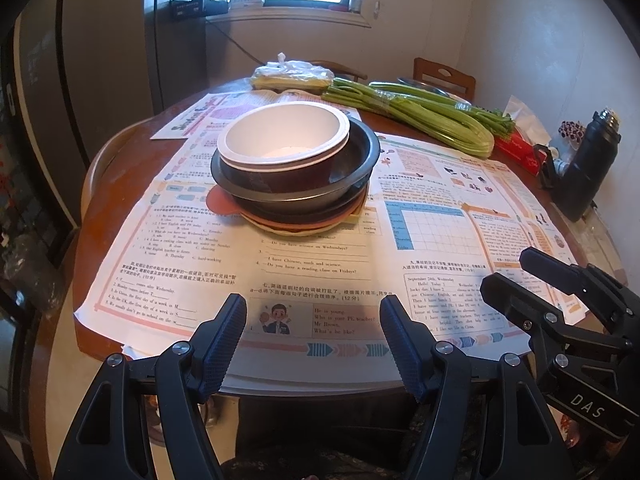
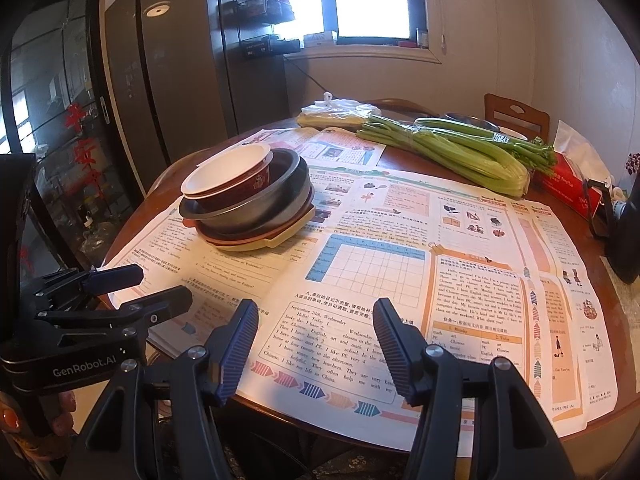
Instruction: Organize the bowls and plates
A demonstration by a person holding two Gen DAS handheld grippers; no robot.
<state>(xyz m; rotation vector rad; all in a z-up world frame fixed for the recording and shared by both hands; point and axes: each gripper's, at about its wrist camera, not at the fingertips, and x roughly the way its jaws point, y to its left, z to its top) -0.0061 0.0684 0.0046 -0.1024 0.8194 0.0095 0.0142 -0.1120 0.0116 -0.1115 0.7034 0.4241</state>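
Both grippers sit at the near edge of the table [image 1: 120, 184], empty. Left gripper [image 1: 314, 344]: jaws apart, nothing between the pads, only the printed worksheets [image 1: 304, 272] under them. Right gripper [image 2: 316, 344]: jaws apart too, a bit narrower by the look of it, also empty. In the left view the right gripper shows off to the right side; in the right view the left gripper shows at the left edge, jaws apart.

Farther in, middle of the table, left of centre: one stack [image 1: 294, 176], well apart from both grippers. Top to bottom: white-lined bowl [image 1: 282, 132] nested in a dark metal bowl [image 1: 352, 172], then flat plates [image 1: 304, 222] in dark, orange and cream. Openings face up, stack axis vertical; the top bowl sits slightly tilted and off-centre toward the left rim, not fully seated.

My read: this is either pre-reach or task nearly done, since everything is already nested. If a move remains, it calls for reaching forward, pinching the top bowl by its rim and levelling it without shifting the plates.

Beyond the stack: celery [image 1: 420, 116], a plastic bag [image 1: 292, 74], a dark flask [image 1: 588, 160] at far right.
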